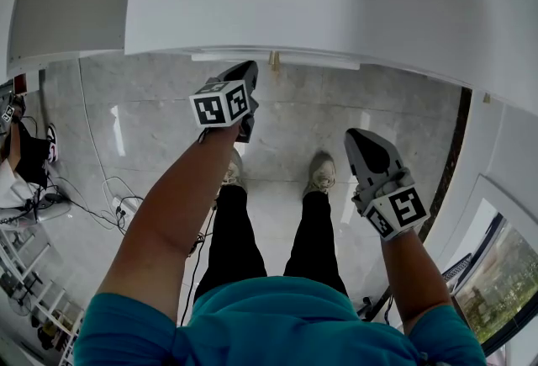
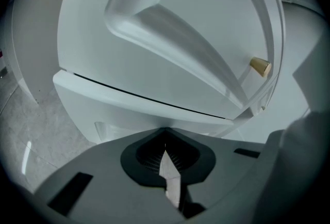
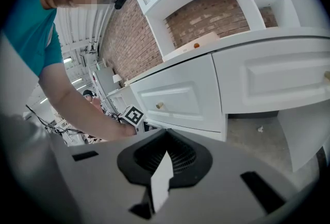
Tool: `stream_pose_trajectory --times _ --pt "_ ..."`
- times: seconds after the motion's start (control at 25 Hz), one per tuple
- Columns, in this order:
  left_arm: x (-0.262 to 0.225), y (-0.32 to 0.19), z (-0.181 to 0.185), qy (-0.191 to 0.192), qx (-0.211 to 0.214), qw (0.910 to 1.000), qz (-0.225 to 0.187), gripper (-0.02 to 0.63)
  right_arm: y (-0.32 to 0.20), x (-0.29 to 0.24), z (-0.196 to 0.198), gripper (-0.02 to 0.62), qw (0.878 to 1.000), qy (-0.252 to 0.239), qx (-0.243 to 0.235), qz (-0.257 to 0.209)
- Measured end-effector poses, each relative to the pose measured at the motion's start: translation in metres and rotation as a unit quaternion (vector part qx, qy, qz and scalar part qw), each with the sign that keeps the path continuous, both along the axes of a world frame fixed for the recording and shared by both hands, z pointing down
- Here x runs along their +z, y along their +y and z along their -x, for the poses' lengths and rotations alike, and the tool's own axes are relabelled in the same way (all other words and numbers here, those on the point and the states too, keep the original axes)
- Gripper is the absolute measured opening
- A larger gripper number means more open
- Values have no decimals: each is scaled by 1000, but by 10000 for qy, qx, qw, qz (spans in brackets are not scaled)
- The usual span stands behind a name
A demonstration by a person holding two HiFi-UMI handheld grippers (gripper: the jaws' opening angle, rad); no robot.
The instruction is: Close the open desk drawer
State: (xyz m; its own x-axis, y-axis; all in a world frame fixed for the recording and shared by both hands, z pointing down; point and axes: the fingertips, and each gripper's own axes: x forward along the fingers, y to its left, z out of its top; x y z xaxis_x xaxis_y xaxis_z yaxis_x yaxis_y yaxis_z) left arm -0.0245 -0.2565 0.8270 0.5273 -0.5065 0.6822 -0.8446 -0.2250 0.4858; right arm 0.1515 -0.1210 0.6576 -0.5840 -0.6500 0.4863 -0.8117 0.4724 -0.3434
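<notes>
In the head view, the left claw [image 1: 245, 74] is raised to the white drawer [image 1: 252, 36], just left of its knob [image 1: 274, 61]. The right claw [image 1: 361, 141] hangs lower, apart from the worktop [image 1: 59, 2] and over the grey floor [image 1: 151, 137].

In the left gripper view, the left claw's jaws are pressed together with nothing between them. The drawer front fills the view just ahead, with the knob at the right.

In the right gripper view, the right claw's jaws also meet, empty. The drawer front stands forward of the neighbouring front [image 3: 278, 81].
</notes>
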Motion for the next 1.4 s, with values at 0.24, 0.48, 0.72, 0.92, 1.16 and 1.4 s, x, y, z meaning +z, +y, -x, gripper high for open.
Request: stream_pose_trajectory --times 0.24,0.48,0.72,0.92,1.16,1.4 --pt "-2 -15 -2 12 -124 9999 -34 14 2 3 -2 21 10000 -3 -21 18" --pt "-3 -17 -2 49 -187 9998 7 14 3 2 -2 21 10000 5 -32 38" --pt "-3 -17 -2 65 -209 9998 23 14 8 0 1 21 10000 17 -47 29" --pt "-2 -18 -3 29 -208 9998 -61 14 10 -1 1 21 10000 21 -43 -17" --pt "-14 1 -14 19 50 9999 -120 14 16 -6 7 21 10000 49 -35 -10" --pt "-40 41 -14 165 184 9995 -203 14 15 -23 10 21 9999 90 -10 -142"
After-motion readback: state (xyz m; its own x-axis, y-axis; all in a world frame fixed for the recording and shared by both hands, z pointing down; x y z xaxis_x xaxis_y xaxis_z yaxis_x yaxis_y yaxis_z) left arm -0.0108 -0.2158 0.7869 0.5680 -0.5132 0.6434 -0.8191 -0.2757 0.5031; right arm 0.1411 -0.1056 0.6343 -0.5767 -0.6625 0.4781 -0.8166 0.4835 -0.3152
